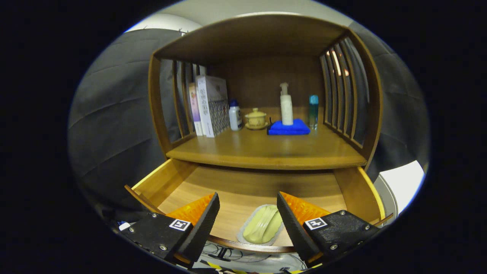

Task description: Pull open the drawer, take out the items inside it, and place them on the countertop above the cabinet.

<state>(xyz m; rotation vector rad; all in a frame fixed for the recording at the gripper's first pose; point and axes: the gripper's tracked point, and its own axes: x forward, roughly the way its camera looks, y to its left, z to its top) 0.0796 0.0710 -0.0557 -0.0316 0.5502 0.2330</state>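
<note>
A pale green, leaf-shaped item in a clear wrapper is lying in the open drawer, near its front edge. The tongs are hovering released above it, the item showing between them, nearer the right finger.

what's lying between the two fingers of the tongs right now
In the gripper view, the open tongs frame a pale green item in a clear wrapper, lying on the floor of the open drawer near its front edge. Neither finger touches it.
</note>
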